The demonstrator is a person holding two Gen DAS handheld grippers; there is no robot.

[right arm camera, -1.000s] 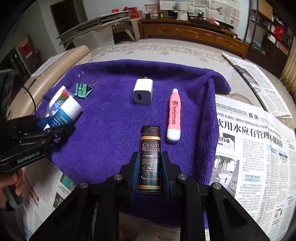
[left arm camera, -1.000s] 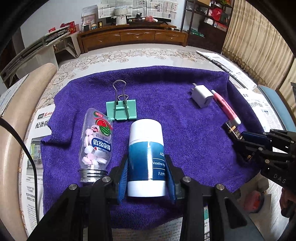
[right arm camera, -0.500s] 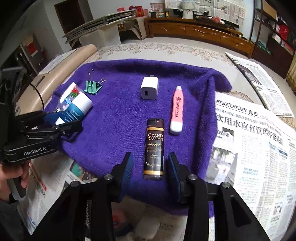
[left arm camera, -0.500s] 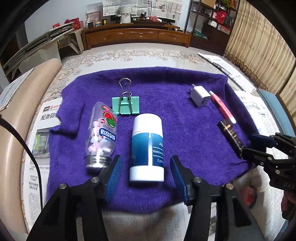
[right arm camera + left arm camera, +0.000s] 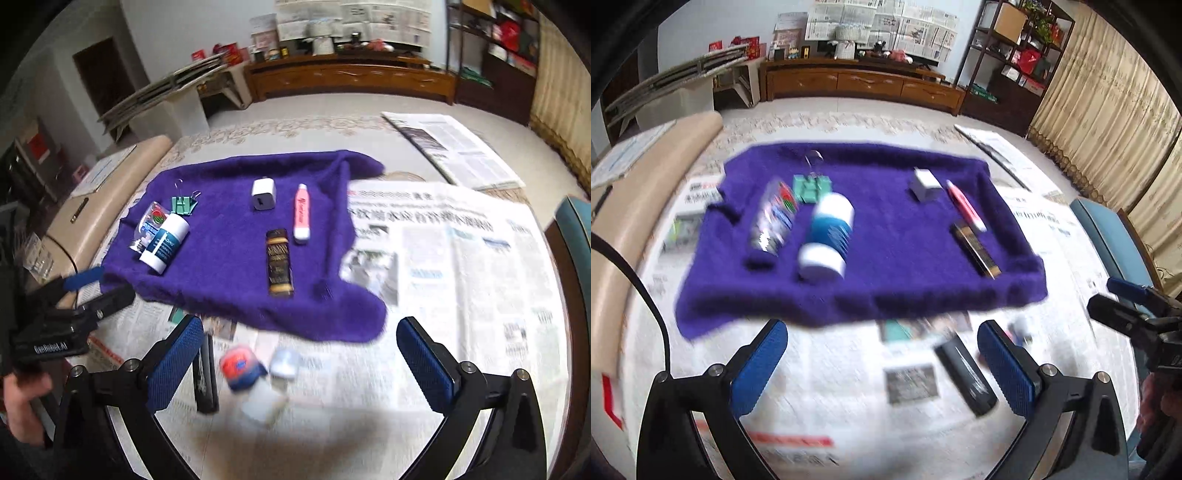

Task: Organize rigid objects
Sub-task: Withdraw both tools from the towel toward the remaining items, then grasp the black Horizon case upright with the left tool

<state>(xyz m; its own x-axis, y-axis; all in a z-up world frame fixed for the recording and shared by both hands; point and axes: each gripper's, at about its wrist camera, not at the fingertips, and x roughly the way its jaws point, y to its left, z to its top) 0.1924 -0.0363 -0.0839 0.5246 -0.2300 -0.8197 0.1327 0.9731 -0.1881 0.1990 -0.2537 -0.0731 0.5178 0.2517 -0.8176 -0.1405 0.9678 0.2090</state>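
Observation:
A purple towel holds a clear candy bottle, a blue and white Vaseline tube, a green binder clip, a white charger, a pink pen and a dark Grand Reserve bottle. My left gripper is open and empty, above the newspaper in front of the towel. My right gripper is open and empty, also back from the towel.
Newspaper covers the table around the towel. A black flat object, a red and blue round thing and a small white item lie in front of the towel. A blue chair stands at the right.
Both grippers opened, let go of the Vaseline tube and the Grand Reserve bottle, and pulled back and up from the towel. Both objects now lie on the towel.

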